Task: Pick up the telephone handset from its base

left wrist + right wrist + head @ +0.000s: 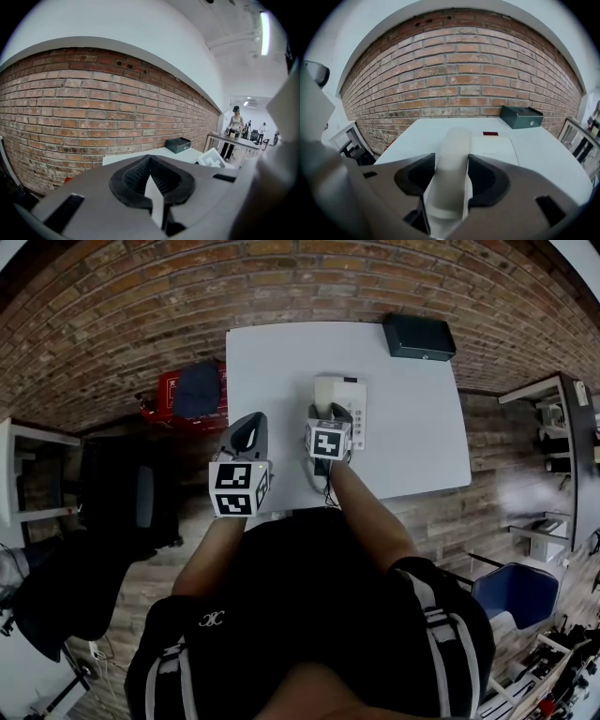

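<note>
The telephone handset (454, 159) lies lengthwise on its white base (493, 146), near the middle of the pale counter (412, 427). In the right gripper view it runs from bottom centre up toward the brick wall. The right gripper (451, 165) is tipped downward over it, its fingers (415, 176) spread wide with one dark pad along each long side of the handset. This looks like a straddle that lines the fingers up with the narrow width, so that closing them would catch the handset across its sides. The pads look close to the plastic but I judge they are not clamped on it yet, and the handset sits in its cradle.

The left gripper (150, 161) hangs off to the left of the phone, by the counter's near edge, and points toward the wall. Its fingers (131, 176) meet at the tips and hold nothing. It seems parked out of the way — this task needs only one gripper.

In the head view the right gripper (336, 413) and its marker cube cover most of the handset, so the base (349, 395) shows only at its far and right edges. A cord seems to trail toward the person, but I cannot trace where it ends. The handset's near end is cut off by the gripper body in the right gripper view. A dark box (419, 337) sits at the counter's upper right corner, well apart from the phone.
</note>
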### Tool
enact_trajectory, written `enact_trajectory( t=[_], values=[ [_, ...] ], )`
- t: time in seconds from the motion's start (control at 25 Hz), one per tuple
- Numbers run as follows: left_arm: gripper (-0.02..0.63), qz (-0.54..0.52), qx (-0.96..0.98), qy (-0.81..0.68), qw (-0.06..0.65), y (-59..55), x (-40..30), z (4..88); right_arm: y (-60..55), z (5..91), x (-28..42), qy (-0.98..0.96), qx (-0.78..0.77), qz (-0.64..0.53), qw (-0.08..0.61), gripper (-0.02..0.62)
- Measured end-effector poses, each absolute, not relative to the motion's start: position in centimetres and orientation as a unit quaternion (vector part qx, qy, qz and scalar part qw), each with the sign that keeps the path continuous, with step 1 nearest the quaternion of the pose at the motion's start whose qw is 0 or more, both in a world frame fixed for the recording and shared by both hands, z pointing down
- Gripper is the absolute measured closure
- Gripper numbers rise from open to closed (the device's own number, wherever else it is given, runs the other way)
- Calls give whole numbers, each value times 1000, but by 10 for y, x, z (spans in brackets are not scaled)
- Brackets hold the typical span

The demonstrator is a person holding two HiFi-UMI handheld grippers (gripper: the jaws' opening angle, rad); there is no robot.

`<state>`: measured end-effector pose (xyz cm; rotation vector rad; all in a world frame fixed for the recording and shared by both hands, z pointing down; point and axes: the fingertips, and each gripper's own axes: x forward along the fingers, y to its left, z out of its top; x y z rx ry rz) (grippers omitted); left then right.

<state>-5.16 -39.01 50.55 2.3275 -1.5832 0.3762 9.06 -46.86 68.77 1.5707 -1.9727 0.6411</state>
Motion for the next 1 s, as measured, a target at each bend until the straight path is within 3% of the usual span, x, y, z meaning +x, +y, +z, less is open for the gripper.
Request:
enact_trajectory(
  t=[0.6, 1.0],
  values=[
    [604, 120, 818, -544, 142, -378, -55, 496, -471, 689, 90, -717, 573, 279, 282, 391],
    [604, 114, 822, -542, 131, -367, -61, 489, -450, 645, 88, -734, 591, 257, 214, 394]
  ],
)
